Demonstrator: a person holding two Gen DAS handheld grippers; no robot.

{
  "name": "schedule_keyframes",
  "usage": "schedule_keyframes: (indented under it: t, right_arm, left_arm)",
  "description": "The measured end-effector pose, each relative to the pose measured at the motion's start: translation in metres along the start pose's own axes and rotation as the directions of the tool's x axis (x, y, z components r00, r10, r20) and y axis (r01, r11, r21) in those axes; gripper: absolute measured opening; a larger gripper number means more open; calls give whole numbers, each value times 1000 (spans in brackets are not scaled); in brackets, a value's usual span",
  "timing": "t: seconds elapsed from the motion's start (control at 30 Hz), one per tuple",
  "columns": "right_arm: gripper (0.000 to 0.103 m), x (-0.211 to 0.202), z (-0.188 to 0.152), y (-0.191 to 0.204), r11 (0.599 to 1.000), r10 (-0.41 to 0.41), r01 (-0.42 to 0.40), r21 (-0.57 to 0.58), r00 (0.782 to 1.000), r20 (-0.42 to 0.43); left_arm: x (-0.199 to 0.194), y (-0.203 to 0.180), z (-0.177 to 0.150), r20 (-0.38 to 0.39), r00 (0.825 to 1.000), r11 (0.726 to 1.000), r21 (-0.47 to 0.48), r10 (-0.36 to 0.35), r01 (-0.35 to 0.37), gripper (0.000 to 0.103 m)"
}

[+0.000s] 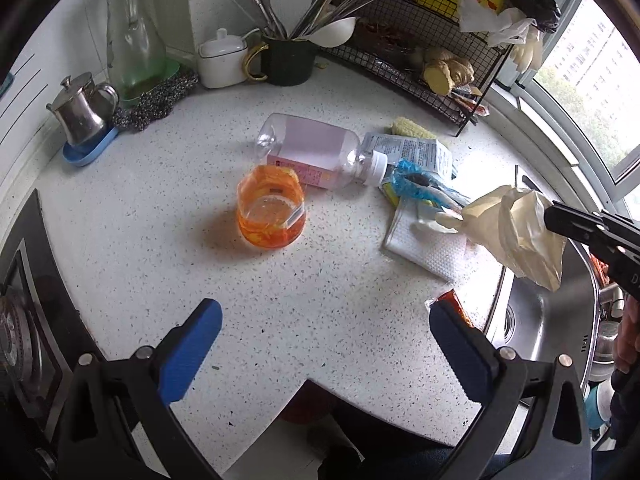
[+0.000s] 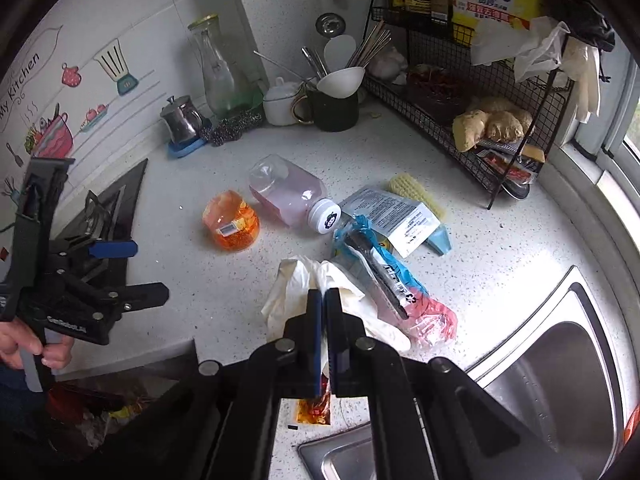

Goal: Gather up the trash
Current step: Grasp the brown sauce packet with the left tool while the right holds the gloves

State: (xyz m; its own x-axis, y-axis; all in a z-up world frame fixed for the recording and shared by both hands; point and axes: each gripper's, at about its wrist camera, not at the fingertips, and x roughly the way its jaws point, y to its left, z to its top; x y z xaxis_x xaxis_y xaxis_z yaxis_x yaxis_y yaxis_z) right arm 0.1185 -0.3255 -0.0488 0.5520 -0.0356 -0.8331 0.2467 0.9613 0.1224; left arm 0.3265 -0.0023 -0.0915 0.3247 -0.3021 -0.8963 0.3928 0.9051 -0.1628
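My right gripper (image 2: 324, 296) is shut on a cream rubber glove (image 2: 288, 292), which hangs crumpled above the counter. In the left wrist view the glove (image 1: 516, 236) dangles from the right gripper (image 1: 551, 218) over a white paper towel (image 1: 424, 244). My left gripper (image 1: 326, 344) is open and holds nothing, above bare counter near the front edge. On the speckled counter lie an orange plastic cup (image 1: 270, 212), a clear bottle (image 1: 316, 152) on its side, a blue wrapper (image 1: 416, 184), a printed sachet (image 1: 408, 148) and a red sauce packet (image 1: 454, 304).
A steel sink (image 1: 532, 328) is sunk into the counter at the right. A black wire rack (image 2: 500, 140) with ginger stands at the back right. A utensil mug (image 1: 288, 60), glass carafe (image 1: 134, 40) and steel pot (image 1: 82, 112) line the wall. A gas hob (image 2: 104, 216) lies left.
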Motion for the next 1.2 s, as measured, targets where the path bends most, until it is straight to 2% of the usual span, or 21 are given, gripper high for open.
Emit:
schedule_keyframes:
  t: [0.23,0.43,0.6,0.7,0.77,0.87,1.03,1.13,1.17,1.2]
  right_arm:
    - [2,-29,-6,-9,998,-54,53,35,998,24]
    - [2,-47,-19,-29,990,-104,99,103,994,39]
    - [2,-47,-32,-45,981,-115,110,161,993,22]
    - [2,-41,-37,-50,980,-110,106,165,994,10]
    - [2,-32,-41,-54,980,-97,98,171,995,-12]
    - [2,-20,-46,-59,981,-78,84,173,996,-43]
    - [2,-6,-52,-70,980,-40,53,191,996,-74]
    - [2,2,-53,-75,981,-20,37,191,995,-93]
    - [2,4,-53,-75,981,-10,29,191,995,-96]
    - [2,5,-52,-75,982,-2,21,190,995,-99]
  left_arm:
    - [3,-35,9,-9,999,993,112,-40,40,103]
    - [19,-74,7,-74,993,981,161,-94,105,103]
    - [55,-100,-6,-177,979,985,120,-103,126,103]
    - [78,-109,-13,-233,966,991,50,-109,124,103]
    - [93,-113,-18,-266,959,994,11,-102,109,103]
    - [111,-117,-24,-287,957,999,-4,-46,47,102]
    - [132,-118,-28,-321,947,999,-50,-7,-10,94]
    - [135,-124,-26,-306,951,998,-31,36,-47,91]
    - [135,-127,-25,-306,951,998,-22,46,-55,88]
    - [135,-131,-25,-302,951,998,-3,66,-70,80]
